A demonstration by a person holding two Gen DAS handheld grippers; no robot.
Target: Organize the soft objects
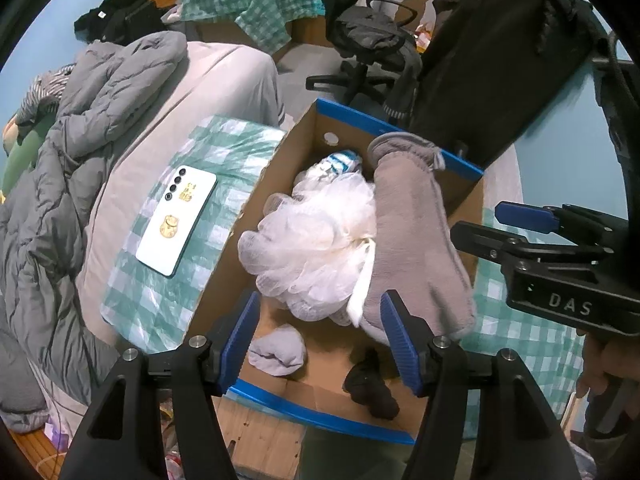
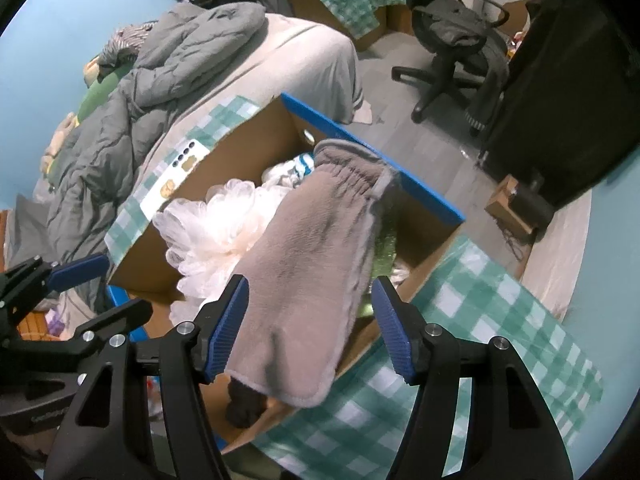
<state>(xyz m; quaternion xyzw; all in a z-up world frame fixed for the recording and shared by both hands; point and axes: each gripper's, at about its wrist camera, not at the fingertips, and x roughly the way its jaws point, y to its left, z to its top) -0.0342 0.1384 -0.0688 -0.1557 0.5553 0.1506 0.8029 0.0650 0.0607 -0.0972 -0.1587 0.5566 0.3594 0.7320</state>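
A cardboard box (image 1: 308, 136) with blue-taped rims sits on a checked cloth; it also shows in the right wrist view (image 2: 248, 140). In it lie a white mesh bath puff (image 1: 312, 240) (image 2: 208, 224), a grey mitt (image 1: 416, 248) (image 2: 312, 264) draped over its right side, a rolled grey cloth (image 1: 276, 350), a dark sock (image 1: 372, 384) and a blue-striped white item (image 1: 340, 160). My left gripper (image 1: 320, 344) is open above the box's near end, holding nothing. My right gripper (image 2: 310, 324) is open, its fingers either side of the mitt's lower end.
A white phone (image 1: 176, 220) lies on the checked cloth (image 1: 160, 300) left of the box. A grey duvet (image 1: 72, 152) covers the bed. An office chair (image 2: 452, 52) and a black bag (image 1: 492, 52) stand beyond.
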